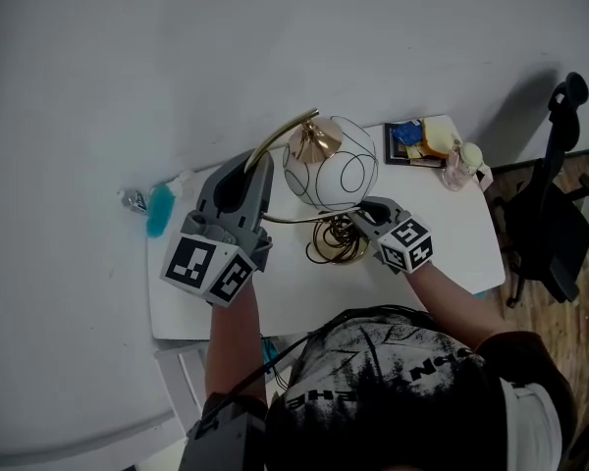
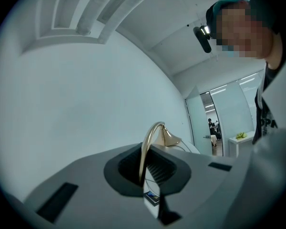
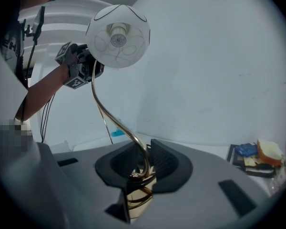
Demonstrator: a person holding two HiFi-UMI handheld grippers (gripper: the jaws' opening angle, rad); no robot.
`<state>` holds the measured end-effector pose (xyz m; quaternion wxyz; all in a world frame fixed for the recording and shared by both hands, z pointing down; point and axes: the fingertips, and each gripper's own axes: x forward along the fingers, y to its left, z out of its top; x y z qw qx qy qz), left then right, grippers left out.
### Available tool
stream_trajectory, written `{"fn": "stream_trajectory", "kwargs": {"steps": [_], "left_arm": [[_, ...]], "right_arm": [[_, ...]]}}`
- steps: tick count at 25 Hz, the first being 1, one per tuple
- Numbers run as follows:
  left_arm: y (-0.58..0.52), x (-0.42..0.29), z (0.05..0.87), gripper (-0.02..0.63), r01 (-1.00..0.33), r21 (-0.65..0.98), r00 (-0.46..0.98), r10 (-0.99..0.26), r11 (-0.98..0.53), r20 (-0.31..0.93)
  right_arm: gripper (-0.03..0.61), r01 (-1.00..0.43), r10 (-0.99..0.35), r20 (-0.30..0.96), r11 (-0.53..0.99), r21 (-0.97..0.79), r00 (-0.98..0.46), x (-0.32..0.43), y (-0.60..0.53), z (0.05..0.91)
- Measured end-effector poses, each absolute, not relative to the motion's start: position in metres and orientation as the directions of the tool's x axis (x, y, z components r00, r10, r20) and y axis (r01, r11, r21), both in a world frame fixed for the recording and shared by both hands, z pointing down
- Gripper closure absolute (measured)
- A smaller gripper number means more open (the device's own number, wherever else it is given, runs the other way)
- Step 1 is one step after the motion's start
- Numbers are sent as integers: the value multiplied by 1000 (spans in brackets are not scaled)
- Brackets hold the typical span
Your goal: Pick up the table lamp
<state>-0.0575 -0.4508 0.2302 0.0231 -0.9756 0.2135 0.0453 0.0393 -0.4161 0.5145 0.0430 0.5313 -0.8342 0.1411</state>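
Note:
The table lamp has a white globe shade (image 1: 331,176) with black wire rings, a gold cap and a thin curved gold stem (image 1: 278,135). My left gripper (image 1: 259,168) is shut on the stem's upper arc (image 2: 145,151), just left of the shade. The right gripper (image 1: 365,211) is shut on the stem's lower end, where it meets the coiled gold base (image 1: 336,242). In the right gripper view the stem (image 3: 109,119) rises from the jaws (image 3: 142,168) to the shade (image 3: 118,36). I cannot tell whether the base touches the white table (image 1: 452,248).
A dark frame with yellow and blue items (image 1: 419,141) and a small pink bottle (image 1: 458,165) lie at the table's far right corner. A blue object (image 1: 159,210) sits by the far left edge. A black office chair (image 1: 555,214) stands to the right.

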Motion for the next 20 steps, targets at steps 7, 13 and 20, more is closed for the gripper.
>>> {"fn": "stream_trajectory", "kwargs": {"steps": [7, 13, 20], "left_arm": [[-453, -53, 234, 597, -388, -21, 920, -386, -921, -70], [-451, -51, 236, 597, -385, -23, 921, -383, -923, -66], [-448, -48, 238, 597, -378, -20, 924, -376, -926, -69]], "right_arm": [[494, -908, -876, 255, 367, -202, -411, 38, -416, 521], [495, -906, -873, 257, 373, -198, -415, 37, -417, 525], [502, -908, -870, 264, 381, -174, -415, 38, -416, 528]]}}
